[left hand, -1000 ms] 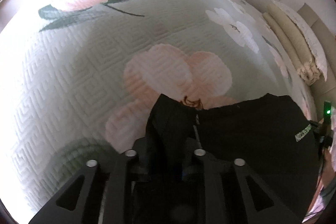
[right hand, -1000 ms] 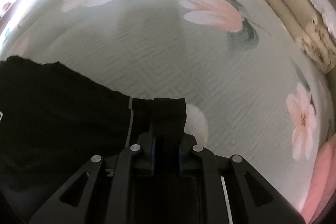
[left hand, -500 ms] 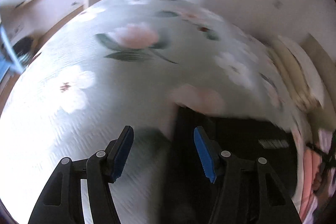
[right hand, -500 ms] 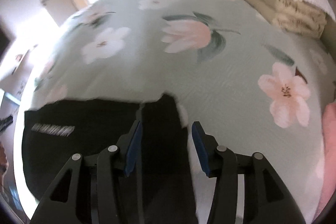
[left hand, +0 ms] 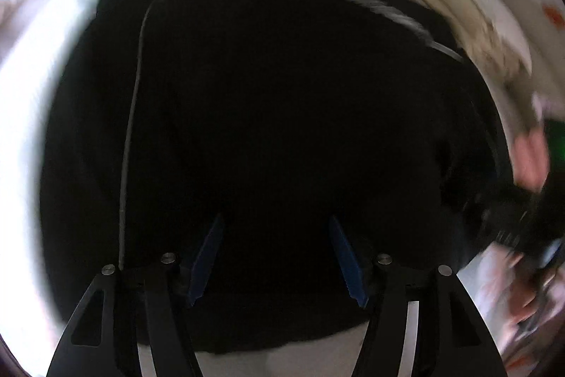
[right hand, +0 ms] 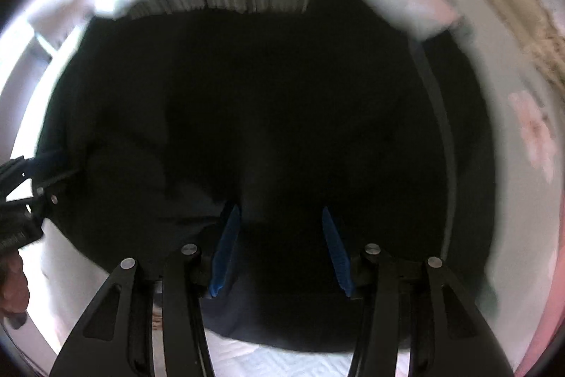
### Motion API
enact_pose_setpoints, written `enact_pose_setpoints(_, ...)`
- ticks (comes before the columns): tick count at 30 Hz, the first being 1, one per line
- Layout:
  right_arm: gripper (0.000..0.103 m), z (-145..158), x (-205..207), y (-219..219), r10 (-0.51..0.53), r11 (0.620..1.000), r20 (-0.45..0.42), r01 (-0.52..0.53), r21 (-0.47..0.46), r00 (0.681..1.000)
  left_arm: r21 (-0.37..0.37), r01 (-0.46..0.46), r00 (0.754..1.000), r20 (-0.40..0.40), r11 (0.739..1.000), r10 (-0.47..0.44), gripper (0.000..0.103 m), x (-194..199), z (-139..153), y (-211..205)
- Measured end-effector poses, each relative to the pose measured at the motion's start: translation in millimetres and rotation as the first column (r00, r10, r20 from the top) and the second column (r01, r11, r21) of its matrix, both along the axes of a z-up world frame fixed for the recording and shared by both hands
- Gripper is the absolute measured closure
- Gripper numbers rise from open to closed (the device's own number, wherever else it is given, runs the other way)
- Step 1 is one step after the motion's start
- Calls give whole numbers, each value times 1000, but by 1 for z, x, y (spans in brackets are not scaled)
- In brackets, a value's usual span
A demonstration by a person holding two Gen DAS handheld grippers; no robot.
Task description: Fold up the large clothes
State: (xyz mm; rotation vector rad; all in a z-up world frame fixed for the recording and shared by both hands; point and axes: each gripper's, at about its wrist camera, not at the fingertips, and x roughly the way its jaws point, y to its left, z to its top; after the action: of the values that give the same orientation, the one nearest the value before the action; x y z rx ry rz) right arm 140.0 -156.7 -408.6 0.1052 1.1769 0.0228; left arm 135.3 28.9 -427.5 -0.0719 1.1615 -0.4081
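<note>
A large black garment (left hand: pixel 282 101) lies on the bed and fills most of both views, blurred by motion. White lettering (left hand: pixel 370 6) runs along its far part, and a thin pale stripe (left hand: pixel 130 129) down one side. My left gripper (left hand: pixel 276 218) hovers over the cloth with its jaws opening; the blue pads (left hand: pixel 208 260) touch nothing. My right gripper (right hand: pixel 279 208) is open over the same garment (right hand: pixel 282 101), pads (right hand: pixel 226 249) bare. Each gripper shows at the edge of the other's view: the right gripper (left hand: pixel 512 218) and the left gripper (right hand: pixel 21 186).
A pale floral quilt (right hand: pixel 247 359) covers the bed around the garment. Folded beige blankets (left hand: pixel 476 23) are stacked at the far right, also in the right wrist view as blankets (right hand: pixel 512 6). A pink cloth (right hand: pixel 551 306) lies at the right edge. A hand (left hand: pixel 529 161) holds the right gripper.
Both grippers, shut on the garment's far edge a second ago, have let go and opened. Both have pulled back fast, so the black cloth now fills each view.
</note>
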Motion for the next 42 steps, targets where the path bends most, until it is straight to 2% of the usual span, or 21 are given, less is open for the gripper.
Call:
enact_pose_setpoints(2, 52, -2, -2, -6, -29, 999, 17, 29, 40, 999, -34, -7, 1000, -19, 999, 6, 39, 5, -3, 5)
enact_pose_setpoints(5, 52, 1, -4, -8, -47, 998, 16, 46, 32, 999, 22, 16, 1000, 13, 1000, -16, 39, -1, 2, -2)
enact_pose_setpoints(7, 53, 6, -6, -9, -42, 999, 18, 41, 28, 999, 20, 8, 1000, 21, 1000, -8, 39, -5, 8, 0)
enact_pose_setpoints(9, 53, 26, -16, -16, -44, 998, 36, 42, 43, 998, 2, -25, 999, 37, 1000, 25, 39, -11, 24, 8)
enact_pose_setpoints(12, 53, 56, -47, -34, -83, 996, 94, 79, 41, 992, 27, -65, 991, 116, 998, 62, 39, -27, 47, 24)
enact_pose_setpoints(14, 53, 59, -64, -48, -118, 993, 96, 117, 12, 988, 39, -104, 986, 132, 994, 98, 39, -38, 54, 36)
enact_pose_setpoints(16, 53, 42, -77, -61, -162, 985, 45, 164, -58, 986, 73, -157, 984, 92, 985, 150, 40, -37, 39, 53)
enact_pose_setpoints(17, 53, 25, -81, -66, -183, 981, -5, 182, -74, 983, 57, -164, 986, 44, 985, 162, 42, -34, 23, 60)
enact_pose_setpoints(19, 53, -6, -77, -72, -205, 979, -83, 203, -34, 975, 65, -162, 987, 12, 985, 162, 42, -27, 6, 60)
enact_pose_setpoints(21, 52, -16, -74, -76, -215, 977, -79, 215, -7, 973, 124, -148, 989, 40, 981, 144, 41, -25, 1, 47)
enact_pose_setpoints(23, 52, -13, -72, -74, -204, 979, -87, 203, -25, 975, 155, -132, 991, 56, 979, 125, 41, -25, 3, 43)
enact_pose_setpoints(25, 53, -7, -76, -72, -174, 985, -95, 172, -25, 980, 133, -121, 992, 49, 984, 116, 42, -27, 9, 48)
enact_pose_setpoints(27, 53, 6, -82, -81, -160, 986, -88, 163, 21, 983, 110, -92, 995, 55, 990, 87, 42, -30, 23, 56)
enact_pose_setpoints(29, 52, 25, -92, -97, -159, 984, -40, 161, 74, 987, 121, -82, 990, 122, 989, 67, 41, -34, 45, 69)
enact_pose_setpoints(30, 43, 37, -94, -107, -161, 983, -12, 162, 89, 987, 126, -85, 987, 145, 988, 66, 41, -32, 54, 77)
enact_pose_setpoints(31, 29, 46, -95, -118, -172, 981, 12, 170, 98, 985, 127, -94, 985, 158, 987, 73, 40, -31, 60, 84)
enact_pose_setpoints(32, 23, 50, -95, -127, -183, 978, 26, 180, 106, 983, 124, -111, 982, 169, 986, 89, 33, -26, 67, 93)
enact_pose_setpoints(33, 20, 53, -94, -137, -198, 975, 40, 193, 114, 979, 112, -129, 979, 172, 985, 109, 25, -19, 74, 102)
enact_pose_setpoints(35, 20, 51, -84, -156, -225, 968, 41, 219, 122, 973, 91, -177, 972, 171, 980, 160, 24, -2, 80, 123)
enact_pose_setpoints(38, 19, 44, -82, -169, -262, 953, 35, 253, 169, 964, 43, -206, 972, 126, 978, 199, 24, 20, 76, 149)
enact_pose_setpoints(42, 19, 27, -54, -195, -282, 922, 3, 270, 279, 959, -71, -183, 983, -6, 981, 183, 24, 56, 54, 169)
